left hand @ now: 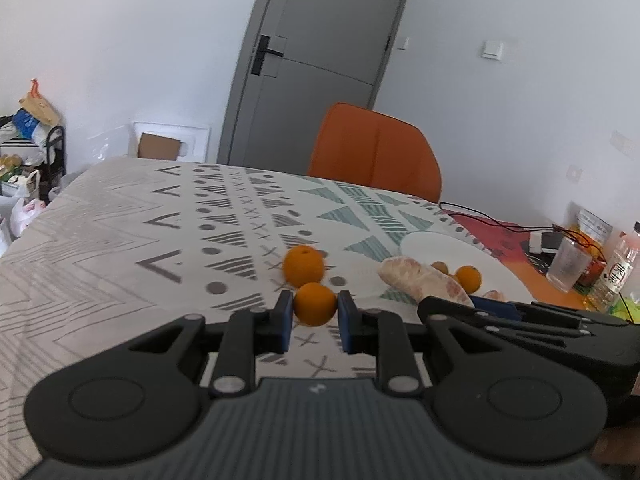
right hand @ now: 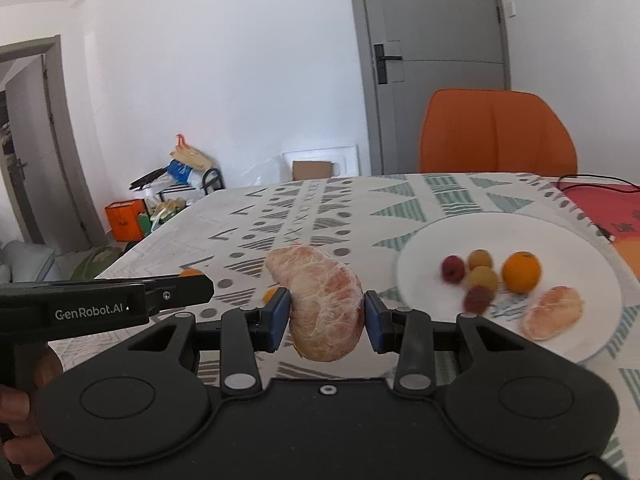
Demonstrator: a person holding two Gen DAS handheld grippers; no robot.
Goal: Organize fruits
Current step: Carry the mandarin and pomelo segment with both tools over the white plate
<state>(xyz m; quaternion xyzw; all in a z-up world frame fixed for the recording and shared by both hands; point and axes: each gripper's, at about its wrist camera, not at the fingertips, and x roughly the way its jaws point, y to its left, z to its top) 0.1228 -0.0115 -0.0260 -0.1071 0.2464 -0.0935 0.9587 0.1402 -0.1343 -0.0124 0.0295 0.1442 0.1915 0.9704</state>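
My left claw point(left hand: 315, 314) is clamped on a small orange point(left hand: 315, 304), its blue pads pressing both sides, lifted just above the patterned counter point(left hand: 120, 240). A second orange point(left hand: 303, 266) lies on the cloth right behind it. My right claw point(right hand: 326, 316) grips a peeled pomelo wedge point(right hand: 322, 304), held above the counter left of the white plate point(right hand: 420, 256). On that plate lie another orange point(right hand: 521, 272), a smaller pomelo piece point(right hand: 554, 312) and four small round fruits point(right hand: 482, 278). An orange chair point(right hand: 496, 132) stands beyond the counter.
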